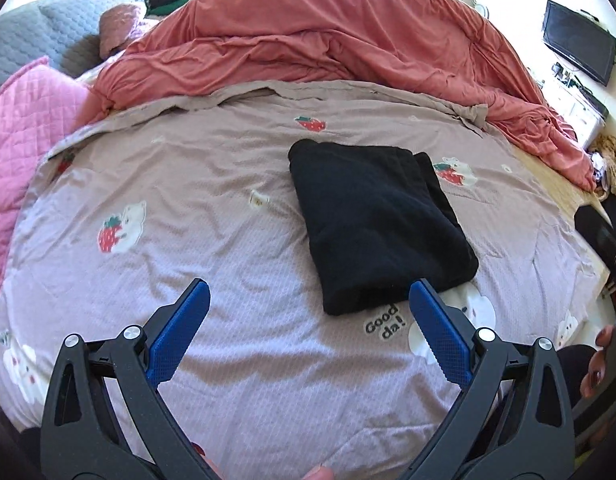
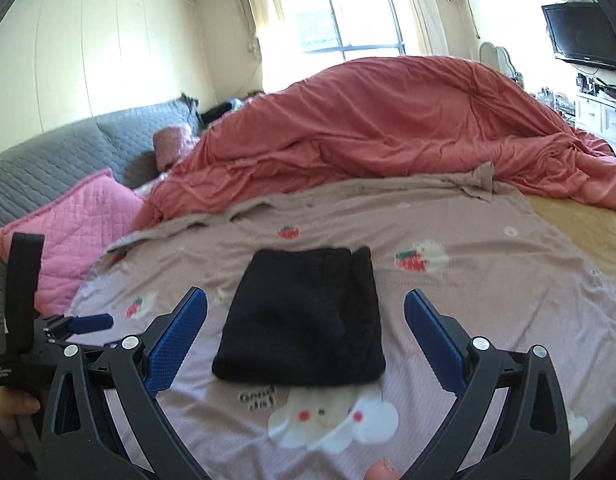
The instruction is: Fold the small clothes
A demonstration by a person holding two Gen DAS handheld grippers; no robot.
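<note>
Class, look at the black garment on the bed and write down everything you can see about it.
The black garment is folded into a neat, roughly rectangular bundle of soft, fuzzy-looking knit. A second layer peeks out along one side edge. It lies flat on the mauve bedspread printed with strawberries and bears, its near edge just above the words printed there. Both tongs, left and right, are open and apart from it.

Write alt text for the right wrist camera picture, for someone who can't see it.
A black garment, folded into a rectangle, lies on a mauve bedsheet printed with strawberries and bears, framed by the open blue-padded right gripper, which holds nothing. Behind it a rumpled coral-red duvet is heaped below a bright window.
</note>
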